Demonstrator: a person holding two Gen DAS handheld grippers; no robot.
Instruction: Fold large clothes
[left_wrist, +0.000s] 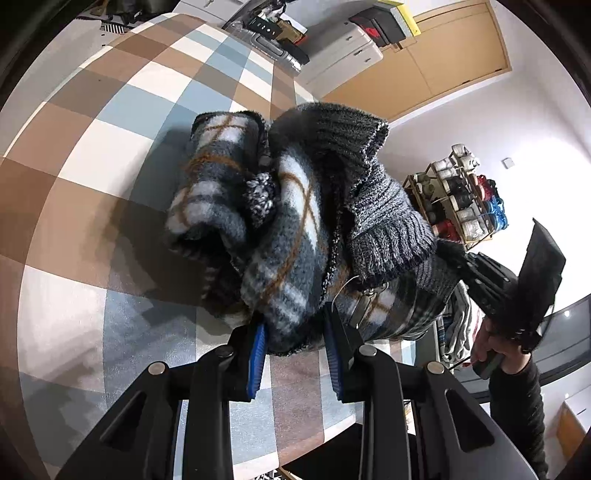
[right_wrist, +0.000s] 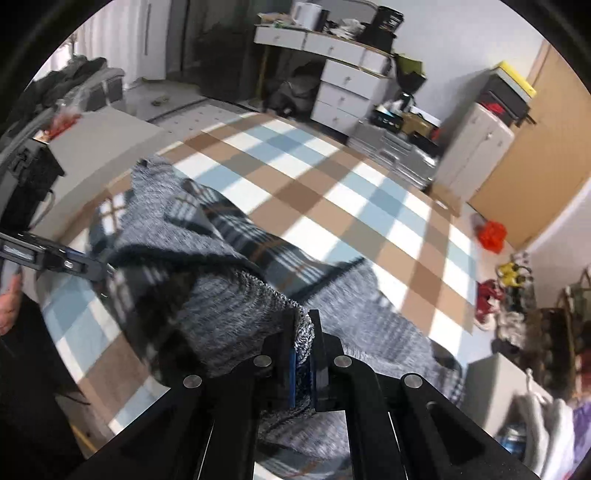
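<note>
On the left I see the checked cloth (left_wrist: 110, 155) of brown, blue and white squares that covers the surface, and on it the garment (left_wrist: 280, 221) – a thick piece with a blue, white and brown plaid fleece side and a grey knit side, bunched into a loose roll near the middle. A small speckled pom-pom (left_wrist: 260, 195) sits in the crease between two plaid folds.

My left hand-held gripper (left_wrist: 295, 354) has its blue-padded jaws part-way open, closed on the near edge of the plaid fleece; the cloth bulges out between the pads. A metal zip pull (left_wrist: 364, 301) hangs just right of it.

Further right, the grey ribbed knit folds over the top of the bundle. My right hand-held gripper (right_wrist: 303, 354) has its jaws pinched tight on a fold of that grey knit – the fabric is squeezed thin between the blue pads, and the picture there is blurred.

At the far right of the left wrist view, a hand (left_wrist: 495, 347) in a dark sleeve holds that hand-held gripper's handle, beside a shelf of yarn spools (left_wrist: 465, 195).
</note>
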